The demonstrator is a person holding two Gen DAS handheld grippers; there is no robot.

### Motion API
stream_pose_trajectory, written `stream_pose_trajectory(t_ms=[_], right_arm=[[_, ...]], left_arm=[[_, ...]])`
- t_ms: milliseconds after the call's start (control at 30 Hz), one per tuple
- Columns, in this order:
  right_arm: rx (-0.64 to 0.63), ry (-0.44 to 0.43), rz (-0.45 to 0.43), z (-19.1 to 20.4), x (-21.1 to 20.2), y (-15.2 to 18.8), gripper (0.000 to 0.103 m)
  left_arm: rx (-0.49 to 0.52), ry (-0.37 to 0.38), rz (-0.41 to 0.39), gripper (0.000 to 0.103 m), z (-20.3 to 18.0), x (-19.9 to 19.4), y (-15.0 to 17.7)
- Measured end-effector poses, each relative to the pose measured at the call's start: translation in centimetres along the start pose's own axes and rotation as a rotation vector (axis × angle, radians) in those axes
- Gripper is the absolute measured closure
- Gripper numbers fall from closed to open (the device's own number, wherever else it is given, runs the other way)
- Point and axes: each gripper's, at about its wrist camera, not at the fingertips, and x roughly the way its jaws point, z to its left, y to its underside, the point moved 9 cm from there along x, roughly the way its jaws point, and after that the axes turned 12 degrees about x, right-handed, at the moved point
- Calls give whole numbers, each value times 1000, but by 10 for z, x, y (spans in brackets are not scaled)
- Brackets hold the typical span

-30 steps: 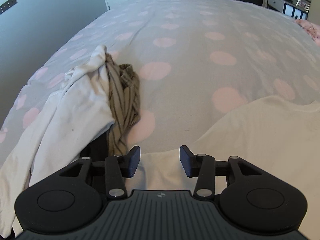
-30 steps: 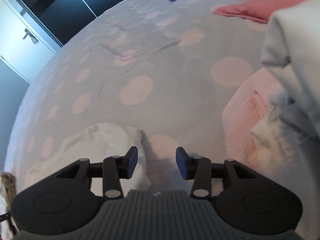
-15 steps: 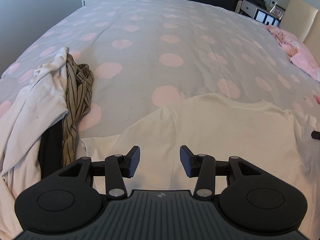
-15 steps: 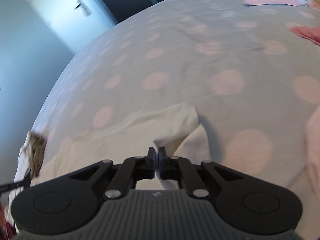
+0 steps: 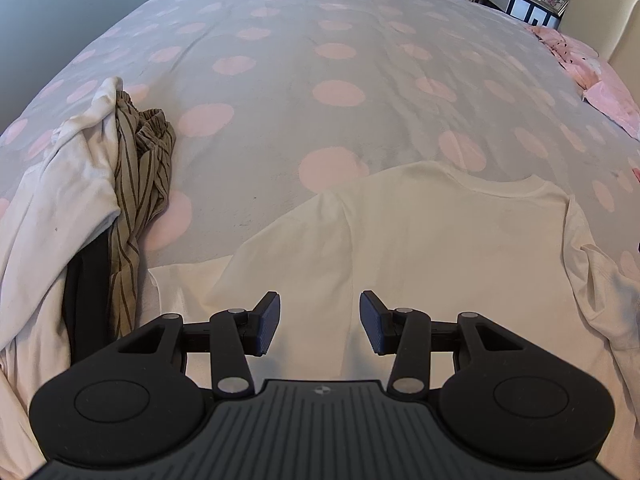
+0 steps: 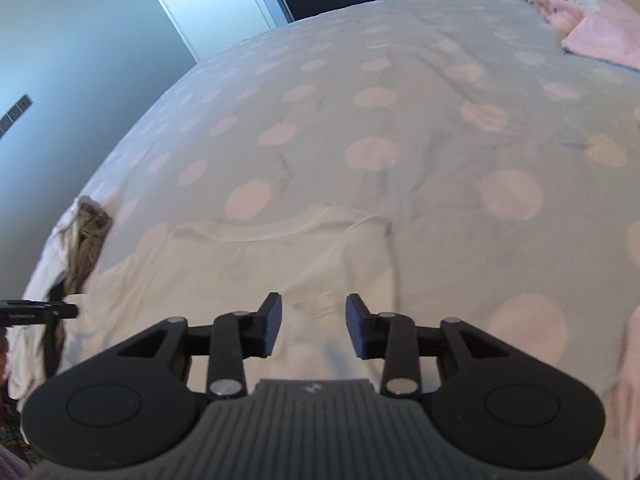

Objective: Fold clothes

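Both the left hand-held gripper (image 5: 319,322) and the right hand-held gripper (image 6: 313,326) hover part-open and empty over the white shirt (image 5: 420,240), spread apparently unfolded on the bed (image 5: 320,60), while the heap of clothes (image 5: 100,184) beyond waits, so folding has barely begun.

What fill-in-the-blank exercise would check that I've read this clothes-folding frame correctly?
1. The white T-shirt lies spread flat on a grey bedspread printed with ____ dots.
2. The jaws of the left tool stand ____, with nothing between them.
3. In the pile to the left, the striped brown garment lies beside a crumpled ____ garment.
4. The right tool holds ____.

Missing words: pink; open; white; nothing
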Motion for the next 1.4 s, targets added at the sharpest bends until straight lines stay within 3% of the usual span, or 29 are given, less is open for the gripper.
stream_pose_trajectory(t_ms=[133, 467, 500, 533, 567, 600, 867, 1000, 1133, 1200, 1300, 1400], right_arm=[[-31, 18, 43, -7, 15, 9, 45], [-213, 30, 99, 5, 53, 24, 36], [-227, 46, 111, 6, 57, 27, 39], [-236, 55, 121, 7, 59, 30, 53], [-240, 55, 129, 8, 60, 32, 70], [-238, 54, 134, 8, 59, 32, 99], [-157, 123, 64, -23, 7, 14, 99], [-64, 251, 47, -69, -24, 11, 100], [24, 440, 40, -131, -46, 16, 100], [51, 475, 69, -152, -47, 23, 99], [-45, 557, 110, -154, -44, 31, 93], [-94, 563, 77, -148, -48, 26, 69]], left_arm=[[14, 3, -1, 61, -4, 1, -1], [36, -15, 21, 61, -7, 9, 0], [41, -19, 25, 61, -7, 10, 1], [45, -24, 30, 61, -6, 11, 3], [47, -27, 36, 61, -5, 13, 4], [47, -28, 39, 61, -4, 14, 5], [59, -24, 46, 61, -2, 17, 9], [67, -25, 51, 61, -3, 17, 10], [68, -26, 49, 61, -3, 17, 8], [72, -27, 48, 61, -5, 18, 8], [85, -30, 51, 61, -7, 19, 8], [101, -42, 53, 61, -9, 20, 8]])
